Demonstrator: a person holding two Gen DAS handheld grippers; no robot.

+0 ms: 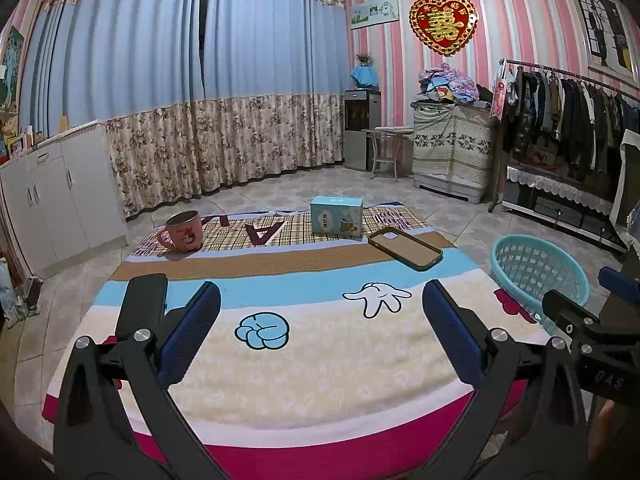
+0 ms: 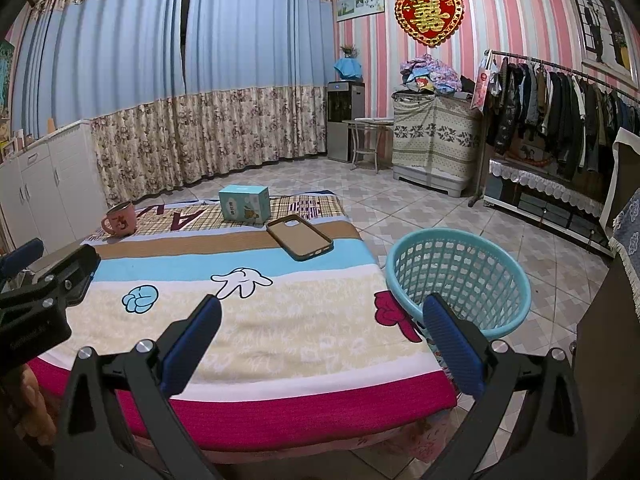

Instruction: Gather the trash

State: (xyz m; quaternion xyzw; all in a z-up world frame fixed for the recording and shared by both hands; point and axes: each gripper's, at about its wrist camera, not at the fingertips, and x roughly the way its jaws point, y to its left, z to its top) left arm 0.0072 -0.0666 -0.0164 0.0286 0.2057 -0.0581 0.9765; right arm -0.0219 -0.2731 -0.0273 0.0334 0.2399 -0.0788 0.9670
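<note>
While both my grippers, left [image 1: 320, 320] and right [image 2: 320, 328], hover spread and empty over the cartoon blanket [image 1: 304, 360], the teal basket [image 2: 460, 276] waits at its right edge. Beyond lie a phone case [image 2: 300, 236], a small box [image 2: 244, 204] and a pink mug [image 2: 120, 220]; nothing shows inside the basket.

Near half of the blanket [image 1: 320, 360] is wide open; mug [image 1: 184, 231], box [image 1: 337, 216], phone case [image 1: 405, 247] crowd the far end.

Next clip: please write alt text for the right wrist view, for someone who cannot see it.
The open right gripper hovers over a low surface covered by a striped cartoon blanket, holding nothing. At the far end lie a pink mug, a teal box and an empty phone case; a teal mesh basket stands on the floor to the right.
</note>
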